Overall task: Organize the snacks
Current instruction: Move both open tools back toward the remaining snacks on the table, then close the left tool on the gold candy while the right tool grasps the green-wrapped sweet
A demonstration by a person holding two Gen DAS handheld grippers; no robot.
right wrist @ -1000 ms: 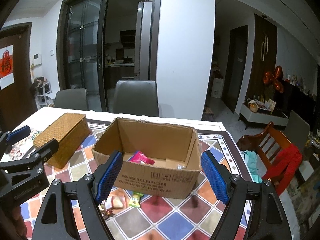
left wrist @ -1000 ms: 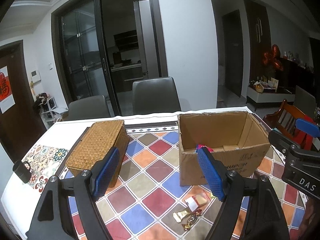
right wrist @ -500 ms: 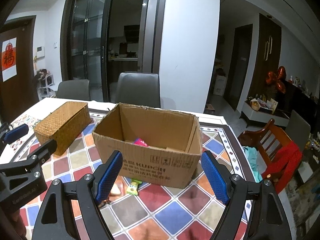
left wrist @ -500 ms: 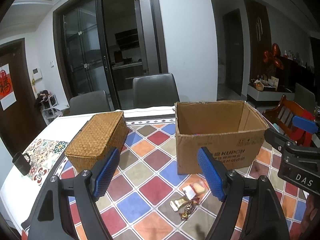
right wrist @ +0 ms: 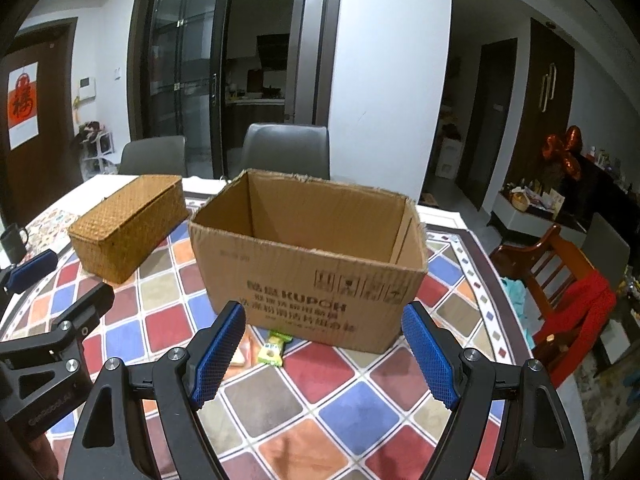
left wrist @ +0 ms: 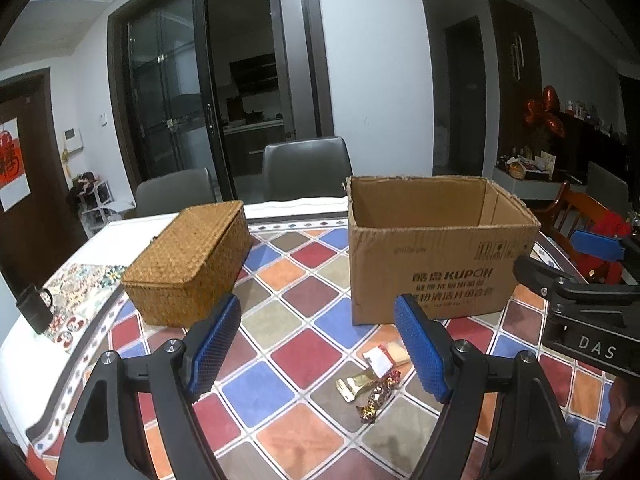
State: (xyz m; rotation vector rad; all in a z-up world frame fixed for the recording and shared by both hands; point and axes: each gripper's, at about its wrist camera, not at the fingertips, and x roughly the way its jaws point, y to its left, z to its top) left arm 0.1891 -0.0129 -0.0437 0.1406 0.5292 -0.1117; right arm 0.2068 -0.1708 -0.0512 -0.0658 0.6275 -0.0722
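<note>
An open cardboard box (left wrist: 432, 264) (right wrist: 312, 276) stands on the checked tablecloth, its inside hidden from here. Left of it sits a lidded wicker basket (left wrist: 188, 264) (right wrist: 128, 224). Loose snacks lie in front of the box: a white and red packet (left wrist: 380, 360), a gold wrapper (left wrist: 356, 382), small foil candies (left wrist: 380, 394) and a green packet (right wrist: 272, 350). My left gripper (left wrist: 316, 320) hangs above the cloth left of the snacks, its jaws closing a little with nothing between them. My right gripper (right wrist: 324, 320) is open and empty, facing the box's front.
A black mug (left wrist: 34, 308) stands near the table's left edge. Two grey chairs (left wrist: 306, 168) are behind the table. A wooden chair with red cloth (right wrist: 576, 292) is at the right. The table's near edge curves round at both sides.
Both grippers have sunk toward the table. The box's inside and the pink packet in it have dropped out of sight behind its front wall.
</note>
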